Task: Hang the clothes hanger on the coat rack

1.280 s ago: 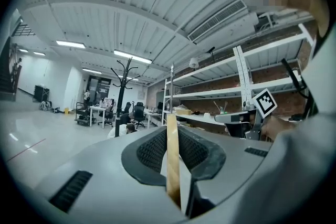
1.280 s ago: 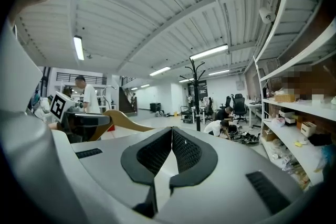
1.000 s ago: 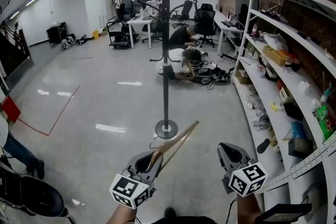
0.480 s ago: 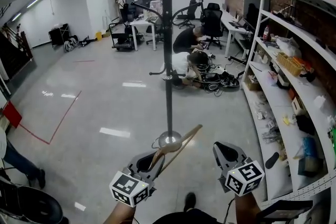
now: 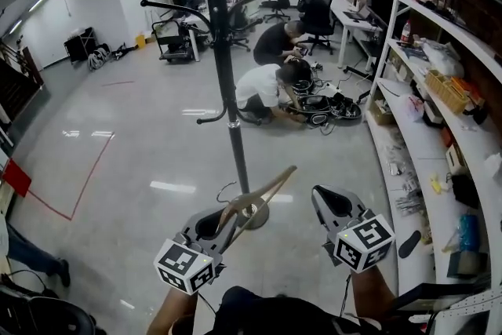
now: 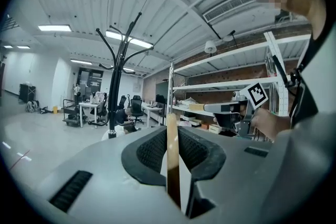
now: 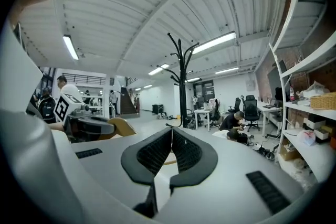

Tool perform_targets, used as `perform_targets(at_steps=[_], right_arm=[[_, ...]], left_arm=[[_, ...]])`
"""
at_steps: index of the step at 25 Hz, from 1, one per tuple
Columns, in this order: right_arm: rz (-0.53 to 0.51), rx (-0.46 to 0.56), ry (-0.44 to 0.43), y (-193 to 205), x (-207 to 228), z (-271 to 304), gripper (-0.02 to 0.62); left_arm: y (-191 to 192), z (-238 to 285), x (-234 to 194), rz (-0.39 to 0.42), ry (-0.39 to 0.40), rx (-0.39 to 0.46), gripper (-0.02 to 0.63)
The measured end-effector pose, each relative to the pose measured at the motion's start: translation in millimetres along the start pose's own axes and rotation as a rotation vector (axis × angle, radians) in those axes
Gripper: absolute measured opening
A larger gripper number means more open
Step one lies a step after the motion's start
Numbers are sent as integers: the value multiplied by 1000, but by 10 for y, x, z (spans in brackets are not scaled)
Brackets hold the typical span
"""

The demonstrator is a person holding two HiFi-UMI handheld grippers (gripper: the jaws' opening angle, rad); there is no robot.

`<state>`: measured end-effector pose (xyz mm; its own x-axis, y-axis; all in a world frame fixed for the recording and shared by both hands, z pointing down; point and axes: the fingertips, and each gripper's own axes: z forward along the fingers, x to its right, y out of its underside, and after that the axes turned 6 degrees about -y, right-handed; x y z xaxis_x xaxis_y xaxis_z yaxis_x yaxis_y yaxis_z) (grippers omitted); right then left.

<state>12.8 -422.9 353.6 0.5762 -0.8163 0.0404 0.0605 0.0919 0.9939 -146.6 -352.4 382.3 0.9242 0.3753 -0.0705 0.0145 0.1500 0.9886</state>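
hanger (image 5: 271, 186) clamped in left tongs (image 5: 225, 220), near coat rack (image 5: 231, 129); right tongs (image 5: 331, 200) pressed together, empty.

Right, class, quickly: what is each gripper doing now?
Left gripper: shut on the wooden hanger.
Right gripper: shut, holding nothing.

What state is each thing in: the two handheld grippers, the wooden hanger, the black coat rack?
Light brown wooden clothes hanger: held, not yet hung.
Left gripper: jaws shut on the hanger.
Right gripper: jaws shut, nothing between them.
Tall black metal coat rack: standing upright, visible hooks bare.
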Motion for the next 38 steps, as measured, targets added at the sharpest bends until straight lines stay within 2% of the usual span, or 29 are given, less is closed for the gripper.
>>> perform_targets(at_steps=[3,7,12,18,29,38], right_arm=[[9,-5,0,4,163,264,8],[27,-1,59,-23,500,664,8],[43,-10,106,-67,667,1339,8],[57,-52,168,-8,844,1794,8],[70,-118,178,103,1228,2184,8],[95,-162,118,469,1541,2582,8]], left_arm=[[50,279,-222,7,15,-31,52],[76,747,-639,13,54,-53,52],[100,1222,-1301,47,103,-89,52],[368,1669,-1618,35,195,-161,52],[1006,2516,-1990,-21,131,-274,52],[1331,2908,-2109,6,87,-319,52]])
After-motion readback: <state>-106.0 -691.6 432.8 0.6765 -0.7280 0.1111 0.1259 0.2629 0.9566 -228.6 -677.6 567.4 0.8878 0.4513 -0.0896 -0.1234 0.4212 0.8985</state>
